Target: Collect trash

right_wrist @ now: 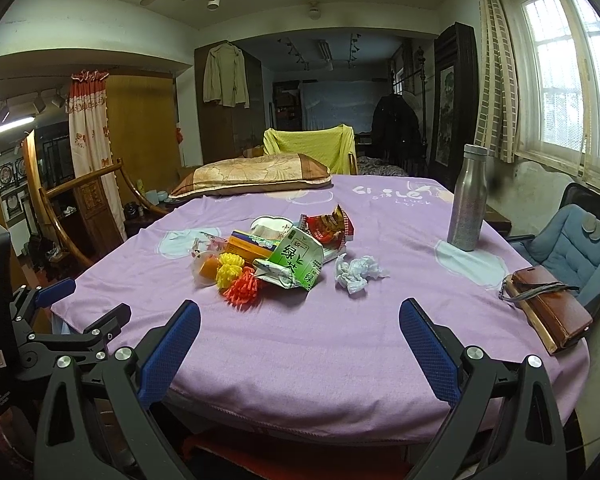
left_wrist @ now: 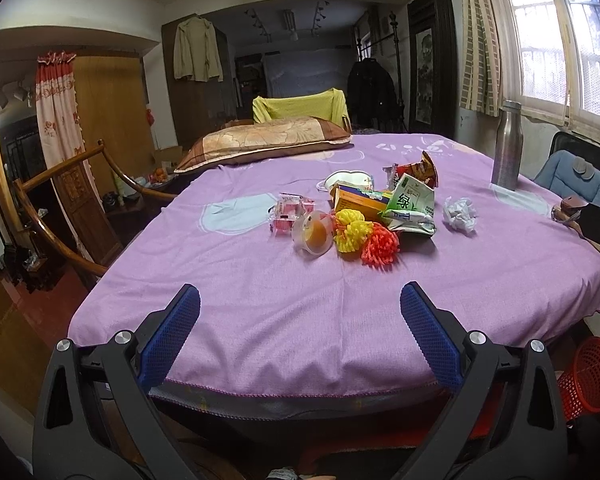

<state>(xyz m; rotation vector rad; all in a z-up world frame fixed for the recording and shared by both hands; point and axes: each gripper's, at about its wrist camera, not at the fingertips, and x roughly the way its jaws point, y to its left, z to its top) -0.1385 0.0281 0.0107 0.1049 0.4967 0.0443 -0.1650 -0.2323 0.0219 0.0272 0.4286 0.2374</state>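
A pile of trash lies mid-table on the purple cloth [left_wrist: 260, 320]: a crushed green tea carton [left_wrist: 412, 206] [right_wrist: 298, 266], a crumpled white tissue [left_wrist: 459, 213] [right_wrist: 358, 272], a red snack wrapper [left_wrist: 418, 168] [right_wrist: 330, 226], an orange box [left_wrist: 360, 200], a clear jelly cup [left_wrist: 313, 234] [right_wrist: 205, 270], pink wrappers [left_wrist: 290, 212], yellow and orange mesh balls [left_wrist: 366, 238] [right_wrist: 238, 280]. My left gripper [left_wrist: 300, 300] is open and empty at the near table edge. My right gripper [right_wrist: 300, 316] is open and empty, also at the near edge.
A steel bottle [right_wrist: 468, 200] stands at the right. A brown wallet [right_wrist: 548, 312] lies at the right edge. A pillow [left_wrist: 268, 142] lies at the far side. A red mesh bin [left_wrist: 588, 380] stands on the floor at lower right. The left gripper [right_wrist: 72, 312] shows at left.
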